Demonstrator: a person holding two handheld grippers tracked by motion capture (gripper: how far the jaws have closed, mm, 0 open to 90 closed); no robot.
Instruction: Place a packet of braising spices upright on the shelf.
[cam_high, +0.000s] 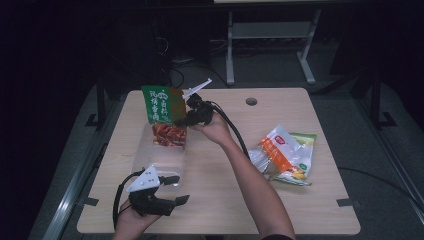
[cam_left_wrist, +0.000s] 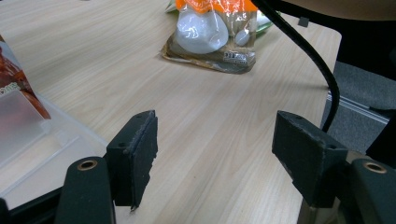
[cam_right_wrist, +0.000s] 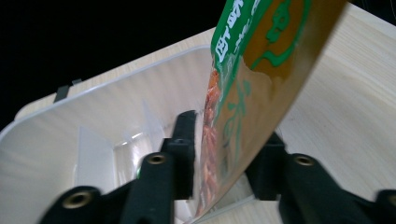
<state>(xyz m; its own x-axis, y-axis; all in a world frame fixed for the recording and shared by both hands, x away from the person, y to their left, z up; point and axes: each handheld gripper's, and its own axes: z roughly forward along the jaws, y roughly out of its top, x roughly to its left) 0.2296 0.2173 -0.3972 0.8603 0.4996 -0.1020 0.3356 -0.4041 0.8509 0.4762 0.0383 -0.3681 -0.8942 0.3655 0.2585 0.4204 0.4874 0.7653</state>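
Wooden table (cam_high: 210, 200): green snack packet (cam_high: 161, 105) bears white Chinese writing, illegible

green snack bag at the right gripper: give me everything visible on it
The snack bag is a glossy plastic pouch: green top band with white characters, orange-brown middle, clear lower part showing red-orange pieces. It stands upright, slightly tilted, its lower end down in the clear plastic bin on the table's left side. In the right gripper view it runs between the jaws of the right gripper, which are parted; whether the pads still touch it is unclear. Its bottom edge is hidden by the bin wall.
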